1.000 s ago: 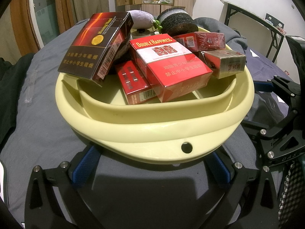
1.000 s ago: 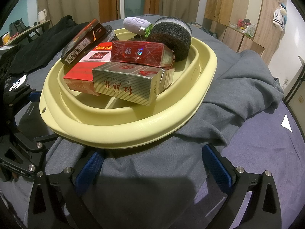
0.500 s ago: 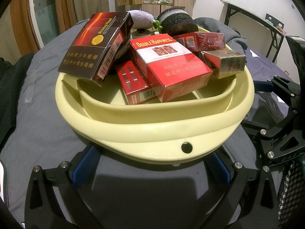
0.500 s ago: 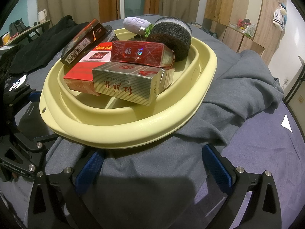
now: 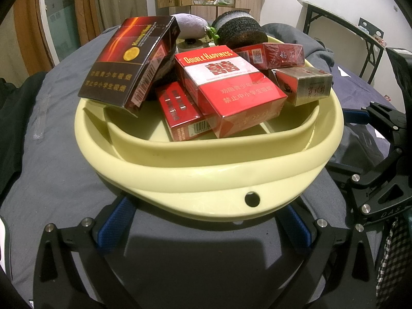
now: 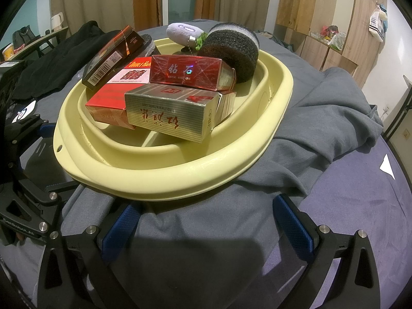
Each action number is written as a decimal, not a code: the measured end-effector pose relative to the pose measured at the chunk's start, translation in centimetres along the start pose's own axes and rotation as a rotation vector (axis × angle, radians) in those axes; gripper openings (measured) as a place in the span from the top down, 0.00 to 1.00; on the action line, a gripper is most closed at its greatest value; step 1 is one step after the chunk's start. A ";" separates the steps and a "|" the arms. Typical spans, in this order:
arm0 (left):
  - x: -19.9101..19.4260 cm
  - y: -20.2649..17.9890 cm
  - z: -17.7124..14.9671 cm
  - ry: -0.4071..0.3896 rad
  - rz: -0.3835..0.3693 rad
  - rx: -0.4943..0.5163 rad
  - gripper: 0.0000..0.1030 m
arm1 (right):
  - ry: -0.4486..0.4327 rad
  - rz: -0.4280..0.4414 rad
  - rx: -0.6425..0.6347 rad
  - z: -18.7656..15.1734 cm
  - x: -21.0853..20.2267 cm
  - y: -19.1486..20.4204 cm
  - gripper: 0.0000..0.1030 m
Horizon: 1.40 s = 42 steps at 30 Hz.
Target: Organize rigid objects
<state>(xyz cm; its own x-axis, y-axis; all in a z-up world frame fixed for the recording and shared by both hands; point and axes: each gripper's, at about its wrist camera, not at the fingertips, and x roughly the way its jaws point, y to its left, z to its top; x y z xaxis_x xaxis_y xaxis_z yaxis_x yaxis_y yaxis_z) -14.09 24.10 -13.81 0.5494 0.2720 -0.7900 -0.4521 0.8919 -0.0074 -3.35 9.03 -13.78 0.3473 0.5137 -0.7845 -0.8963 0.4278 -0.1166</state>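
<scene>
Because the boxes point(image 5: 229, 90) are piled loose and tilted in the basin point(image 5: 206, 180), both grippers, left point(image 5: 206, 229) and right point(image 6: 206, 229), hover spread and empty before its rim, likely choosing a pick.

Two close, low views, shared basin point(image 5: 206, 170).

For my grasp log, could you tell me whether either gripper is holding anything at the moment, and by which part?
Nothing is held. The left gripper and right gripper are both open, short of the yellow basin of boxes, with only grey cloth between their fingers.
</scene>
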 end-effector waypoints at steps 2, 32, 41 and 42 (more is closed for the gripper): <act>0.0 0.0 0.0 0.000 0.000 0.000 0.00 | 0.000 0.000 0.000 0.0 0.0 0.0 0.00; 0.1 -0.1 -0.1 0.000 -0.008 -0.006 0.00 | 0.000 0.000 0.000 0.0 0.0 0.0 0.00; 0.1 0.0 -0.1 -0.001 -0.013 -0.010 0.00 | 0.000 0.000 0.000 0.0 0.0 0.0 0.00; 0.1 0.0 -0.1 -0.001 -0.011 -0.009 0.00 | 0.000 0.000 0.000 0.0 0.0 0.0 0.00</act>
<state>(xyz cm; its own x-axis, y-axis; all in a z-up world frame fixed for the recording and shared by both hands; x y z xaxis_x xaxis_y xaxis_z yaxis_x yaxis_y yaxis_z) -14.11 24.12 -13.91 0.5549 0.2626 -0.7894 -0.4522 0.8917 -0.0212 -3.39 9.03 -13.77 0.3472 0.5138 -0.7845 -0.8964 0.4277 -0.1166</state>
